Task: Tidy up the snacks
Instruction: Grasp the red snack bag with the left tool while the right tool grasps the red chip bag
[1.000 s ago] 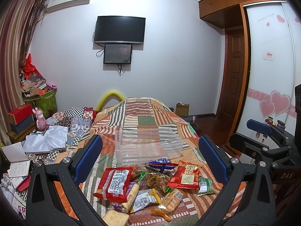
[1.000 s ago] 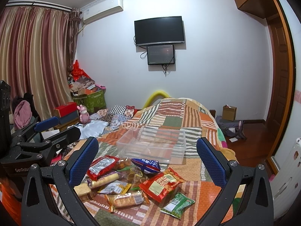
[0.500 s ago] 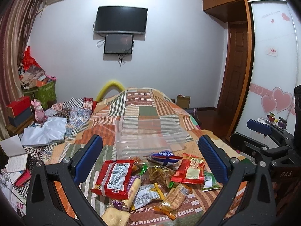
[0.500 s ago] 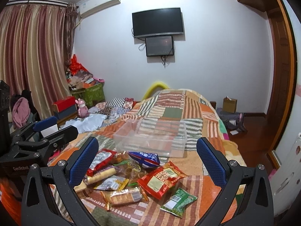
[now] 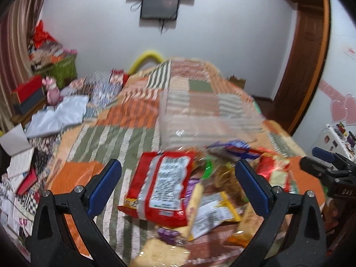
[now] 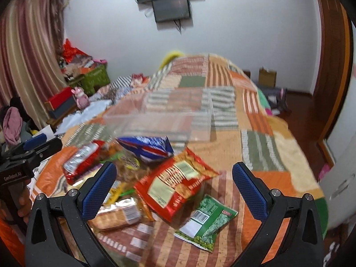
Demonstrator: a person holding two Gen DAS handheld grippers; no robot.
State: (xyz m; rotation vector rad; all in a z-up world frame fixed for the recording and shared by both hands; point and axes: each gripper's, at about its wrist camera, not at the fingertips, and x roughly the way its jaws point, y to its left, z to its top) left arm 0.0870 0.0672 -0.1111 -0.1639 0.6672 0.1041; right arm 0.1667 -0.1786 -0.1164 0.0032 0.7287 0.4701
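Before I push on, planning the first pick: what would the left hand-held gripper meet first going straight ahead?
Probably the big red snack bag, lying between the open left hand-held gripper fingers; blur leaves depth uncertain.

Bed [image 6: 262,146] with patchwork quilt carried clear plastic bin [image 6: 169,120]; snack packets [image 6: 175,184] lay heaped just before it

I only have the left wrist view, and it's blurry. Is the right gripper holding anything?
Observer: No. The right wrist view shows the right gripper open, with nothing between its fingers; they frame a red snack bag.
Operator: What lies to the right of that bag?
Observer: A green snack packet, lying flat on the quilt just nearer the camera than the bag.
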